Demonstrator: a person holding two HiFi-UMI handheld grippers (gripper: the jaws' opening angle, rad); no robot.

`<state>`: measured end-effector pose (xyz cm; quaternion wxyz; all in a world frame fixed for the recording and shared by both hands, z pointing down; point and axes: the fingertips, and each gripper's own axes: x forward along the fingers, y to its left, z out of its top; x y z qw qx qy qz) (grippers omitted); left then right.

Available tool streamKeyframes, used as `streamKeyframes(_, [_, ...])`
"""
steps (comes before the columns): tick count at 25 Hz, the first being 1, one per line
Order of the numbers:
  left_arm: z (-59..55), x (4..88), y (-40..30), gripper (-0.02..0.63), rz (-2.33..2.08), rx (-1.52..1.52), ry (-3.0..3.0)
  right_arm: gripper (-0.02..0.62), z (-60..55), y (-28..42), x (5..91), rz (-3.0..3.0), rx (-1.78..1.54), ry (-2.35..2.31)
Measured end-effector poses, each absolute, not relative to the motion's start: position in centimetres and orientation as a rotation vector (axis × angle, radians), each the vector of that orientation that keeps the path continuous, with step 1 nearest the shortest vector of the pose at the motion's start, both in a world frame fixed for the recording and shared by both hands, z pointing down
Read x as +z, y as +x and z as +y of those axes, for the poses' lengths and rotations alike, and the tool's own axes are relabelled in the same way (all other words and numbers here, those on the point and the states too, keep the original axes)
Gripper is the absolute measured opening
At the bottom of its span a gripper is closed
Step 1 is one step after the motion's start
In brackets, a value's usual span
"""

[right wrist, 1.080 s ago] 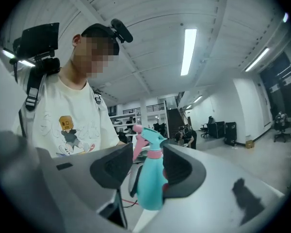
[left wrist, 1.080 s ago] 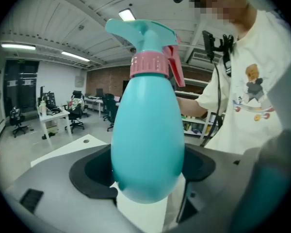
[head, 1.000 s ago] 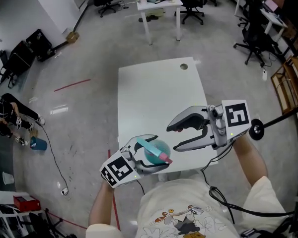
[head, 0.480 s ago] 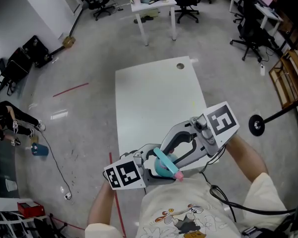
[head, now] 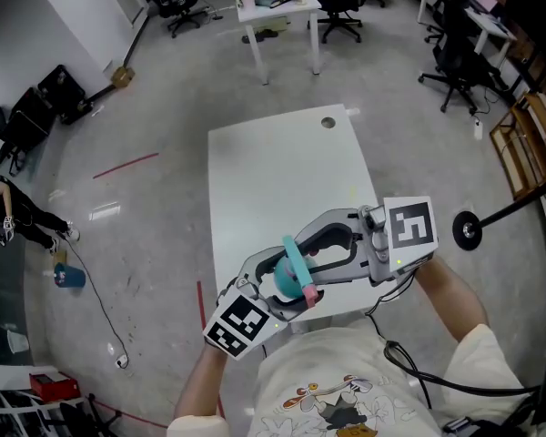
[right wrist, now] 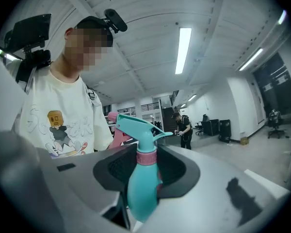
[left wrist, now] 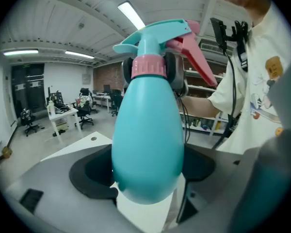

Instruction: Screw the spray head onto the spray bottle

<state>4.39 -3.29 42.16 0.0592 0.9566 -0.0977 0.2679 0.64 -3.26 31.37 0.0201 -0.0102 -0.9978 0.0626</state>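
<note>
The spray bottle is up off the worktop, at the lower centre of the head view. Its long axis runs from the fat teal belly up to the spray head, which sits on the neck with its pink trigger pointing back toward my chest. My left hand-held gripper is clamped across that belly from below, jaws spread wide around it. My right hand-held gripper comes in from the right of the head view, roughly square to the bottle's axis. Its jaws have just been closing with the pink collar between them, and I read the pads as pressing on that collar. So the right one is at the thread, and I judge the coming twist must go about the bottle's own axis while the left holds the body steady
</note>
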Motion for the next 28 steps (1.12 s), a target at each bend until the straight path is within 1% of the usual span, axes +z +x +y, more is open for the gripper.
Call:
streamKeyframes(4, [-5.1, 42.0, 4.4, 0.410, -0.487, 0.783, 2.883, 0.132, -4.5, 0.6, 31.3, -3.081, 0.156, 0.109])
streamKeyframes(8, [-6.0, 42.4, 4.2, 0.410, -0.588, 0.802, 2.868, 0.132, -5.1, 0.5, 31.5, -3.088, 0.143, 0.198])
streamKeyframes(15, [-5.6, 44.4, 4.2, 0.411, -0.495, 0.809, 2.889, 0.132, -5.9, 1.1, 33.4, -3.056, 0.133, 0.323])
streamKeyframes(17, [-4.9, 46.6, 3.1, 0.414, -0.479, 0.852, 2.855, 0.132, -6.3, 1.4, 34.3, -3.069, 0.155, 0.378])
streamKeyframes(20, [-4.4, 49.8, 0.3, 0.414, -0.618, 0.876, 2.773, 0.132, -7.4, 2.0, 36.5, -3.075, 0.181, 0.481])
streamKeyframes(23, [-4.6, 51.2, -1.5, 0.407, -0.827, 0.773, 2.787, 0.133, -9.1, 3.0, 39.7, -3.059, 0.216, 0.604])
streamKeyframes(24, [-5.1, 51.6, -2.0, 0.325, -0.918, 0.734, 2.781, 0.132, -10.0, 3.4, 41.0, -3.043, 0.223, 0.648])
streamKeyframes(25, [-5.9, 52.1, -2.6, 0.203, -1.024, 0.717, 2.751, 0.133, -11.1, 3.8, 42.5, -3.018, 0.220, 0.700])
streamKeyframes(27, [-7.2, 53.5, -3.8, 0.052, -1.220, 0.736, 2.654, 0.133, -13.1, 4.4, 45.7, -2.939, 0.183, 0.814])
streamKeyframes(28, [-7.5, 54.1, -4.3, 0.025, -1.274, 0.751, 2.615, 0.133, -13.9, 4.5, 47.3, -2.896, 0.162, 0.869])
